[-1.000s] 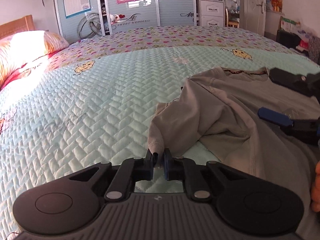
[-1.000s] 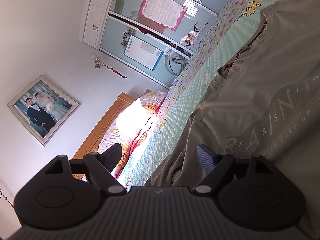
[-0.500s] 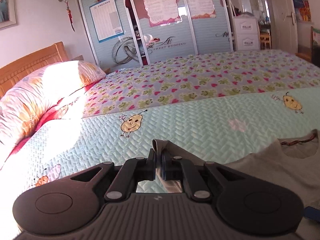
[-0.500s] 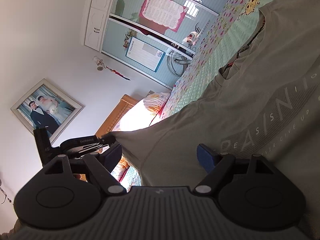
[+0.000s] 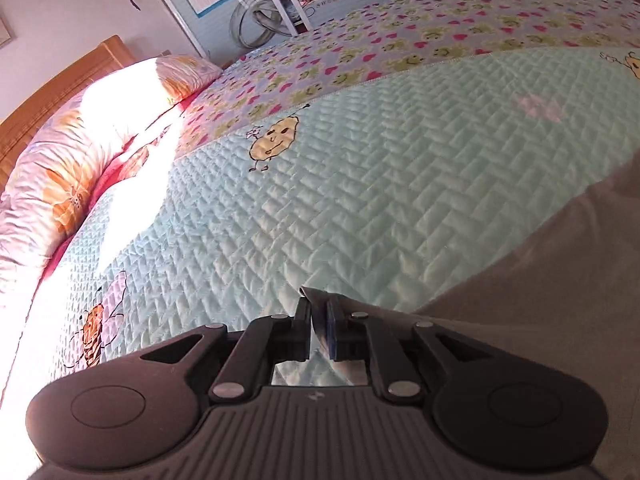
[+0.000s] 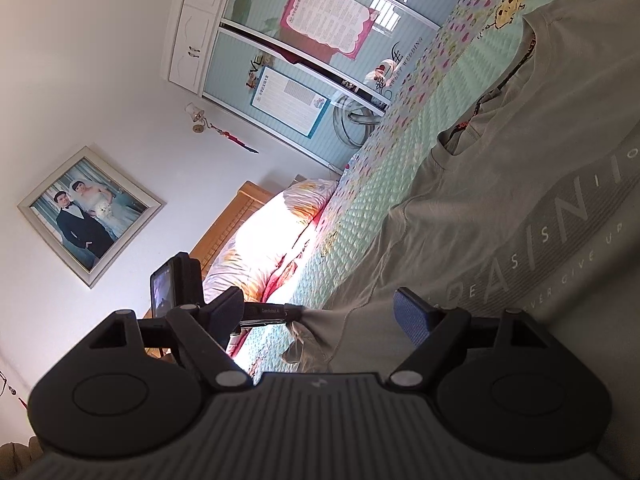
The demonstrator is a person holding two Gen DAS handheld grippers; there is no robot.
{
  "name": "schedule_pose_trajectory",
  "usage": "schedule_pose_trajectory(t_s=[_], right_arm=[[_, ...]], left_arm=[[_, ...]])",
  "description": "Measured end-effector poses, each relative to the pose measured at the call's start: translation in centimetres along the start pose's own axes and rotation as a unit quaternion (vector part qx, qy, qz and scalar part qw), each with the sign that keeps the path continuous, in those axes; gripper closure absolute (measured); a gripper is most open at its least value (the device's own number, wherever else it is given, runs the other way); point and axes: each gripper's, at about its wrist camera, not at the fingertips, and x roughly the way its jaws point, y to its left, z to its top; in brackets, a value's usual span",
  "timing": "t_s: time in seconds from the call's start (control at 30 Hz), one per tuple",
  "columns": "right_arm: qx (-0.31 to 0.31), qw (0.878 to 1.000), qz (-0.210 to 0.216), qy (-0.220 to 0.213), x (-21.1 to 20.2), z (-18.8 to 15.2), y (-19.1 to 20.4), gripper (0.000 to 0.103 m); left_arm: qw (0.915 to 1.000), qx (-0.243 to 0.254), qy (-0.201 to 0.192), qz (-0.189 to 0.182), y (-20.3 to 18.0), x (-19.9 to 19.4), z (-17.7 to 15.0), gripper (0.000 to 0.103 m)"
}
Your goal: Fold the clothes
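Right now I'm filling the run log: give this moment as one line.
step: spreading shirt | left tool: shut on sleeve | right tool: open over shirt | surface: bed

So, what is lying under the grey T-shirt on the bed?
Around the grey T-shirt only the pale green quilted bedspread shows, so the shirt rests on it. Whatever lies beneath the fabric itself is covered. The left tool pinches the sleeve tip.

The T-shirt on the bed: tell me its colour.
Grey-beige T-shirt with pale lettering; the right wrist view shows it best.
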Motion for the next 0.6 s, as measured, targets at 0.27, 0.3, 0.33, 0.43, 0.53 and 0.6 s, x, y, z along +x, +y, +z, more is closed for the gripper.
schedule_pose_trajectory(t_s=[0.27,0.3,0.33,0.43,0.53,0.6], right_arm=[[0.004,1.0,0.001,-0.001,-0.1,0.0,-0.1,0.021],[0.004,1.0,0.001,-0.001,0.0,0.0,-0.1,0.021],[0.004,1.0,0.001,0.0,0.0,0.0,-0.1,0.021],[0.005,1.0,0.0,0.0,0.0,0.1,-0.2,0.021],[0.006,1.0,0.0,0.001,0.1,0.2,-0.2,0.021],[0.007,1.0,0.0,0.0,0.1,0.2,-0.1,0.021]], left_arm=[[0.9958,-0.004,-0.067,0.062,0.5,-1.9,1.1,0.026],[0.9949,-0.02,-0.068,0.071,1.2,-2.1,0.8,0.024],[0.9962,-0.044,-0.066,0.036,2.0,-2.7,-0.2,0.024],[0.9889,-0.113,-0.061,-0.075,3.9,-4.5,-3.8,0.024],[0.9805,-0.14,-0.045,-0.131,3.6,-5.6,-8.3,0.025],[0.9748,-0.151,-0.03,-0.161,3.2,-6.0,-10.5,0.026]])
